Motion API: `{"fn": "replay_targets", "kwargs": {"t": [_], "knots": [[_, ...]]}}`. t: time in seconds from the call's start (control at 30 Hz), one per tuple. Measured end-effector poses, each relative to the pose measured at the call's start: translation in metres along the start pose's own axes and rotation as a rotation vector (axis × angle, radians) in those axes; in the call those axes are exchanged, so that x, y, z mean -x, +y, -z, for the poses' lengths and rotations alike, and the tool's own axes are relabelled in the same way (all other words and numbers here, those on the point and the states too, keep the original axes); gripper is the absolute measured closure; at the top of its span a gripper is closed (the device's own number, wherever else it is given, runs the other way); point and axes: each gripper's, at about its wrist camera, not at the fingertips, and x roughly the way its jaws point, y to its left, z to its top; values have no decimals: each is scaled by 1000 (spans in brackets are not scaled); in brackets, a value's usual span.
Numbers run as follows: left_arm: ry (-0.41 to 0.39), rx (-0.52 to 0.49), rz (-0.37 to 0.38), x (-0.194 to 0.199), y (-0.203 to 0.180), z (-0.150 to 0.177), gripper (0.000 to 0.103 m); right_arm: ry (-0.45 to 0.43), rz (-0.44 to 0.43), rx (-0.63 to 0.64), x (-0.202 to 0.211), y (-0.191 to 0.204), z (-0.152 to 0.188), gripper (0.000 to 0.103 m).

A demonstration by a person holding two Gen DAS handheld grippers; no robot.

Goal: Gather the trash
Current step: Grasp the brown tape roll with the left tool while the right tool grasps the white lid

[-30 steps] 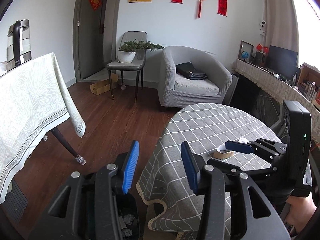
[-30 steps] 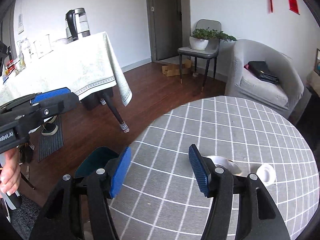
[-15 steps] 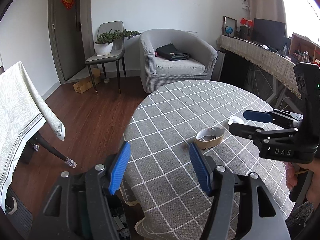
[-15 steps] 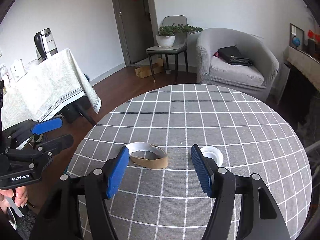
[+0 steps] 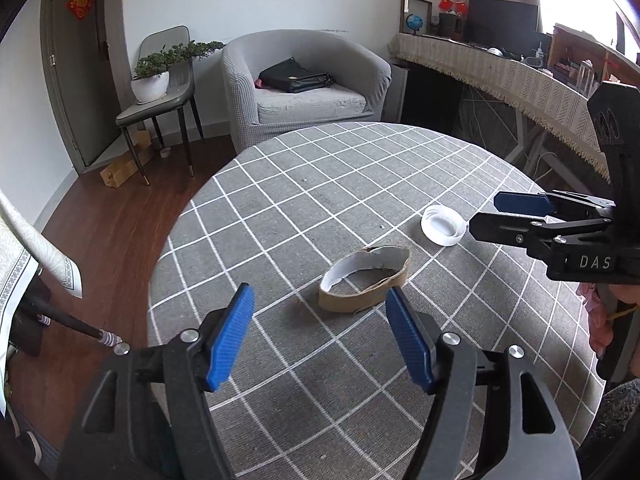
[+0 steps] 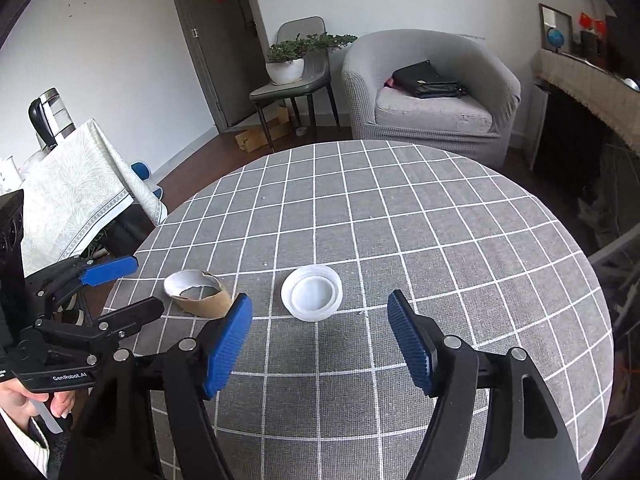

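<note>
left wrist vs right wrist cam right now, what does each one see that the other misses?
Left wrist only: the black monitor on the long fringed counter at the window side.

Right wrist only: the kettle on the leaf-print table, and blue slippers on the floor.

Both: the checked round table, cardboard ring and white lid lying apart on it, the armchair with the black bag, the potted plant, and both open grippers: left gripper, right gripper.

On the round table point(image 6: 400, 208) the cardboard ring point(image 6: 199, 294) lies left of the plastic lid point(image 6: 312, 293) (apart, not touching); behind the table stands an armchair point(image 6: 432, 92), a bag point(image 6: 426, 80) on its seat.
</note>
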Motion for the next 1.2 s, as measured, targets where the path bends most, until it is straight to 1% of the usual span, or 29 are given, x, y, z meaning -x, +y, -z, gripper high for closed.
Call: {"fn": "replay_targets", "kwargs": {"t": [0.2,0.4,0.47,0.53,0.67,0.73,0.8,1.07,1.2], "knots": [[37,-38,18,-21,-15,-6,32,13,-10,-41,-2,-13,3,32],[45,-28,54,-30,-21,-13,32,28,8,-10,-1,-13,7,32],[76,-39,67,-37,-23,-14,36,35,7,-13,-2,-15,8,32],[92,-48,81,-41,-25,-16,37,39,8,-17,-2,-18,9,32],[94,-5,94,-45,-22,-22,37,58,11,-18,-5,-23,12,32],[97,-9,80,-47,-24,-23,40,64,9,-15,-6,-23,13,32],[101,-18,67,-50,-28,-26,41,67,7,-15,-6,-23,14,32],[96,14,81,-53,-28,-30,44,77,6,-19,-13,-15,10,32],[95,8,59,-50,-26,-27,44,81,6,2,-19,-5,5,32]]}}
